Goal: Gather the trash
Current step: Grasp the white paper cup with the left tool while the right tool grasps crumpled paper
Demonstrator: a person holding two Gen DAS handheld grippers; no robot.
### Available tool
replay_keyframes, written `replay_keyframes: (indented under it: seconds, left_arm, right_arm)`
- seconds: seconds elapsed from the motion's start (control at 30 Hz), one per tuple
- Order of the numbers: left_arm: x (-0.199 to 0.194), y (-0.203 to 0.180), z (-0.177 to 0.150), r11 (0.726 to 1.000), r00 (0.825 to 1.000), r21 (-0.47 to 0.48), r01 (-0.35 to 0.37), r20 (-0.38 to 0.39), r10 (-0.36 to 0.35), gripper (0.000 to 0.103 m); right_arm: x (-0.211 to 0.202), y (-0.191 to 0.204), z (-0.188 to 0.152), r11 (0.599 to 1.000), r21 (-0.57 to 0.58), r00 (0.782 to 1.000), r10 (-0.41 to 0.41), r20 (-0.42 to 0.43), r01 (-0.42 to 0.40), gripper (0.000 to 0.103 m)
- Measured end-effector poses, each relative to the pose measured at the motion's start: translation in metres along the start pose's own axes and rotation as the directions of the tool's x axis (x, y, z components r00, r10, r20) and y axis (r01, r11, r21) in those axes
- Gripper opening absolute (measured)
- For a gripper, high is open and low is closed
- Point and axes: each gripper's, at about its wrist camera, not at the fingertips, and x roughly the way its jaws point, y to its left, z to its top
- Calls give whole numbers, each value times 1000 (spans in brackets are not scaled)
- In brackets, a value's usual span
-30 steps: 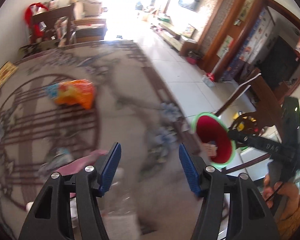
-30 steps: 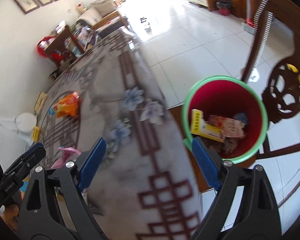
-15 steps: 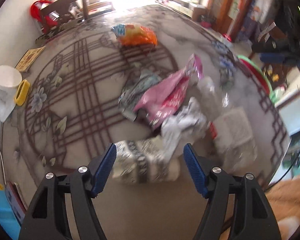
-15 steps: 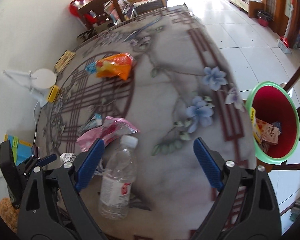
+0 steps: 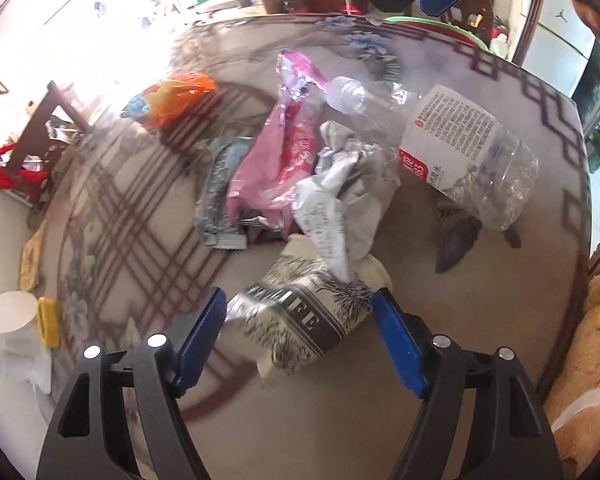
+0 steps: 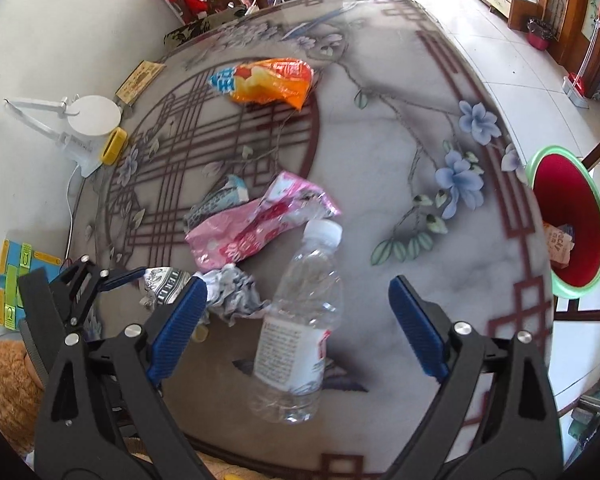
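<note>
Now the left gripper (image 5: 298, 332) hangs low over a crumpled black-and-white printed paper cup (image 5: 304, 320), its jaws opening, the cup between the blue pads but not pressed. A second ago this camera saw mostly bare table and the bin; both hands have since swung back to the litter, so the next pickup looks ready. The right gripper (image 6: 296, 326) stands released, wide over a clear plastic water bottle (image 6: 300, 332) lying on its side. Beyond lie a crumpled white paper wad (image 5: 340, 208), a pink foil wrapper (image 5: 276, 160) and an orange snack bag (image 6: 272, 80). The red bin with a green rim (image 6: 568, 216) waits past the table's right edge (image 6: 540, 280), with open tabletop between.
</note>
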Motion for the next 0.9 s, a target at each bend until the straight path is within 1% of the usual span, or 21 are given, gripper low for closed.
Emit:
replay_keyframes:
  seconds: [0.1,0.2,0.23,0.27,0.33,0.37,0.47,0.57,0.67,0.7,0.73,0.8,0.83,0.87,0.9]
  left_arm:
    - [5,-9,-1,997,1000,67,-30,1,30,70]
    - [5,-17,-4,995,1000,96,-26,21,24,64]
    - [4,-17,-4,995,999,95,-21,26,19,59]
    - [4,-17,-5,996,999,90,-17,30,15,51]
    - [2,-12,-6,998,999,64,-3,40,1,42]
    - [1,-10,-7,999,999,46,4,47,-6,40]
    - [-2,-2,-11,1000,998,1,10,60,-11,40]
    - [-3,9,-17,999,998,-52,-1,56,4,39]
    - [-6,26,-24,991,999,-135,-5,51,12,39]
    - [-6,31,-26,986,999,-165,-5,51,14,39]
    - [-8,40,-29,976,999,-217,-2,52,13,39]
    - [-11,57,-36,941,999,-339,20,54,-2,39]
    - [-11,64,-39,923,998,-384,28,55,-7,39]
    - [-11,71,-42,899,998,-436,35,55,-12,39]
    - [-11,76,-44,883,998,-468,40,56,-16,39]
  right_arm:
    - [2,8,-5,1000,10,1000,16,-11,-16,91]
    - [4,17,-8,1000,9,1000,9,-12,-9,91]
    - [4,19,-9,1000,11,1000,9,-11,-8,91]
    - [4,20,-10,1000,12,1000,8,-11,-8,91]
    - [4,24,-11,1000,14,1000,6,-9,-6,91]
    - [4,26,-12,1000,14,1000,4,-8,-4,91]
    - [5,30,-14,1000,18,1000,0,-5,0,91]
    - [7,34,-15,1000,23,1000,-3,-6,3,91]
    - [11,39,-17,1000,21,1000,-3,-13,3,91]
    - [13,41,-17,1000,18,1000,-3,-17,4,91]
    - [15,44,-17,1000,16,1000,-4,-20,5,91]
    - [20,50,-18,1000,8,1000,-5,-30,5,91]
    - [22,52,-17,1000,3,999,-2,-33,2,91]
    - [25,55,-17,1000,-1,999,0,-35,0,91]
    - [28,59,-16,1000,-5,999,-2,-35,2,91]
